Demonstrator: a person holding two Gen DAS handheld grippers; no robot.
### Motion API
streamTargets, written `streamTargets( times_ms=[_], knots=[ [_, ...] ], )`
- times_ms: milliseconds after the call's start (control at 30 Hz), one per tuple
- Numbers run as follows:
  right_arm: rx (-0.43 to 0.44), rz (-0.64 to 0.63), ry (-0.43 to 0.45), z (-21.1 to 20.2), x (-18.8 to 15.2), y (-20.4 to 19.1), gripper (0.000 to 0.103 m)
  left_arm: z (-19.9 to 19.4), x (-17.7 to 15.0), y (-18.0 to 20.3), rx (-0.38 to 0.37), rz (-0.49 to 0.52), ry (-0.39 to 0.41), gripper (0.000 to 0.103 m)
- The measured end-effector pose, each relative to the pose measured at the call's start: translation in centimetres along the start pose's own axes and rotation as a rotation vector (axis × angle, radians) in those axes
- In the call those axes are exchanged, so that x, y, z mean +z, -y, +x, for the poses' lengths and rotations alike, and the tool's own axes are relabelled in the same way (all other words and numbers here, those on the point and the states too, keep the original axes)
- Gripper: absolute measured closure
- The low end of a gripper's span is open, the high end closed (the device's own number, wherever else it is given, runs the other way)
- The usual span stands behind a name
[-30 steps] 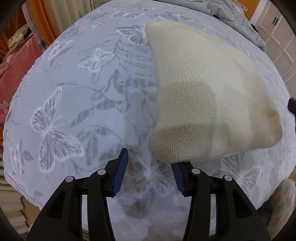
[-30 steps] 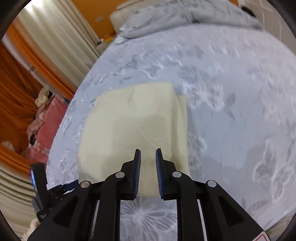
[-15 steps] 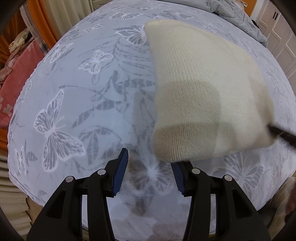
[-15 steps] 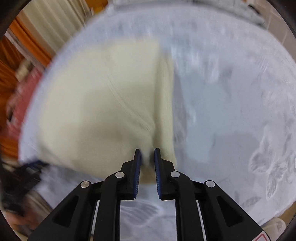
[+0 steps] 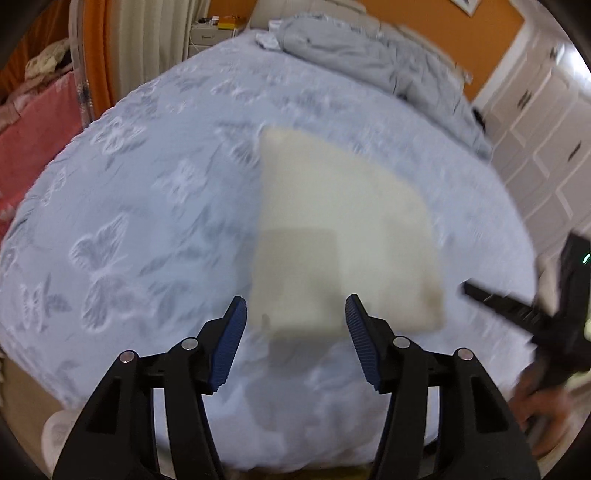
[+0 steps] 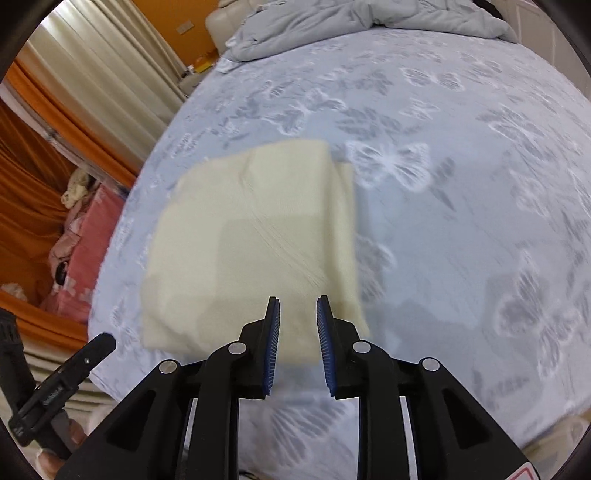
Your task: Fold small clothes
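I see a bed (image 6: 461,192) in butterfly-print cover, grey duvet (image 6: 354,22) upper frame, orange walls (image 5: 495,62), cream curtains (image 6: 92,70) upper left.

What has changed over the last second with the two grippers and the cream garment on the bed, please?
The left gripper has pulled up and away from the cream garment, its jaws opening with nothing between them. The right gripper dipped onto the garment's near edge and backed off; its jaws are opening, gripping nothing. The garment stays folded flat in the same spot on the butterfly bedspread.
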State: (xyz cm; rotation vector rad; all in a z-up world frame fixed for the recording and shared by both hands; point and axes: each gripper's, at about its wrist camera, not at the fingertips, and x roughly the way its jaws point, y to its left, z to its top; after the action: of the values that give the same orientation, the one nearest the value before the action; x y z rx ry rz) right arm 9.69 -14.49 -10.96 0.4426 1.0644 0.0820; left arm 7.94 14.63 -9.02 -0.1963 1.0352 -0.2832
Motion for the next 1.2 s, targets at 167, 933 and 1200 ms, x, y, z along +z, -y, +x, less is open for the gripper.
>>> streamTargets(
  times_ms=[167,933,1200],
  knots=[
    [-0.152,-0.129,-0.061,5.0,3.3,-1.4,0.09,4.6,4.5,2.3,0.027,-0.001,-0.033,0.049],
    [-0.196,0.105,0.005,-2.6,-9.5,6.2,0.046,3.9,-5.7,2.9,0.18,0.137,-0.067,0.018],
    [-0.286,-0.018,0.074,-2.4,-14.1,3.6,0.019,3.8,-10.0,3.0,0.241,0.18,-0.028,0.016]
  ],
)
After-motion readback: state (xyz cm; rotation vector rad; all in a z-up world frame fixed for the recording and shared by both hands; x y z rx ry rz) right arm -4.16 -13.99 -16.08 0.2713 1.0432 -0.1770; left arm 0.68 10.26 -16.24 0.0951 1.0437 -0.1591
